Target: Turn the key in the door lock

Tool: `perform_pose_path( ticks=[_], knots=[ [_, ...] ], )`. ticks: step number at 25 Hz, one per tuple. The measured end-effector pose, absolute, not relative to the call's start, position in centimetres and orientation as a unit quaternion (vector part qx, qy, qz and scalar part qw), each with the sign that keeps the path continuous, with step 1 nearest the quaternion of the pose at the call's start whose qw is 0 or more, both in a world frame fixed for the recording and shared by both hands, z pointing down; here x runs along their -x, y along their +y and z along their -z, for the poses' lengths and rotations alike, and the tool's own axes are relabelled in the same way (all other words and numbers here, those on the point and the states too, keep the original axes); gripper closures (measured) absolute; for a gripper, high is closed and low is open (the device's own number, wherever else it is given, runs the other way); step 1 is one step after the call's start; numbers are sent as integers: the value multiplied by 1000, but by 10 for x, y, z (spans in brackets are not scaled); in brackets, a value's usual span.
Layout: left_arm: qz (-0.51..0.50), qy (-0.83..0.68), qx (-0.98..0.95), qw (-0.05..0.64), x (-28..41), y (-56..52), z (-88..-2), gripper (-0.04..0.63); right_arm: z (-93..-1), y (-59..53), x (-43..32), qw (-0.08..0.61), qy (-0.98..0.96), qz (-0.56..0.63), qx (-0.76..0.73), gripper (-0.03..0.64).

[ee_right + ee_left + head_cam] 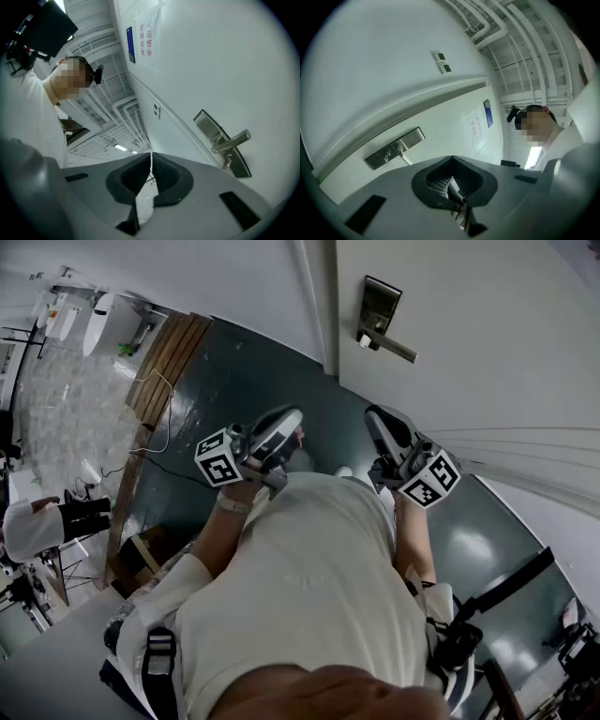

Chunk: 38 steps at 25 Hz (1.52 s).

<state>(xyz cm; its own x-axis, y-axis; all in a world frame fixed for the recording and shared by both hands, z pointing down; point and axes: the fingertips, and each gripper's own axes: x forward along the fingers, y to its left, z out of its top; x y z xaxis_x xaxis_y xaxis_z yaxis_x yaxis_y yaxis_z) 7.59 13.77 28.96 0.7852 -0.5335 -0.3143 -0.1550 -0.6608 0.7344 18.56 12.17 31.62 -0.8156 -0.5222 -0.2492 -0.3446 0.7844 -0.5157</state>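
Both grippers are hanging close in front of the person's chest, well apart from the door (487, 334), and nothing is reaching for the lock yet.

The left gripper (281, 432) is showing its jaws pressed almost together in the left gripper view (452, 185), with only a thin slit between the pads and nothing held. The right gripper (384, 427) is the same in its own view (151, 171): jaws nearly touching and empty.

The key (228, 162) is sitting in the lock plate (239, 164), just under the lever handle (232, 141). It is sticking out of the plate as a small pale stub. The head view shows it tiny at the plate's lower end (364, 340), and the left gripper view shows it beside the lever (387, 156).

Handling, as a judgement: the key is looking like small, light, stiff metal that is smooth and likely slippery. The hold should go on the flat head, with the pads across its two faces, so a twist does not slip. The lever is sitting close by, so room for the jaws is tight. The lock itself will probably resist the turn more than the key's weight matters. Either gripper needs to open first.
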Motion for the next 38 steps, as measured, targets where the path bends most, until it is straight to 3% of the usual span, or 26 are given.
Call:
perform_pose_path(
  ticks=[10,19,38],
  knots=[
    [255,-162,-876,376,-48,100,-302,586,-330,94,-163,187,914,229,279,591],
    [247,-108,-871,410,73,-30,-305,586,-325,-29,-31,136,909,203,339,591],
    [227,-65,-877,418,50,-44,-304,586,-326,-44,-40,111,899,155,394,589]
  ],
)
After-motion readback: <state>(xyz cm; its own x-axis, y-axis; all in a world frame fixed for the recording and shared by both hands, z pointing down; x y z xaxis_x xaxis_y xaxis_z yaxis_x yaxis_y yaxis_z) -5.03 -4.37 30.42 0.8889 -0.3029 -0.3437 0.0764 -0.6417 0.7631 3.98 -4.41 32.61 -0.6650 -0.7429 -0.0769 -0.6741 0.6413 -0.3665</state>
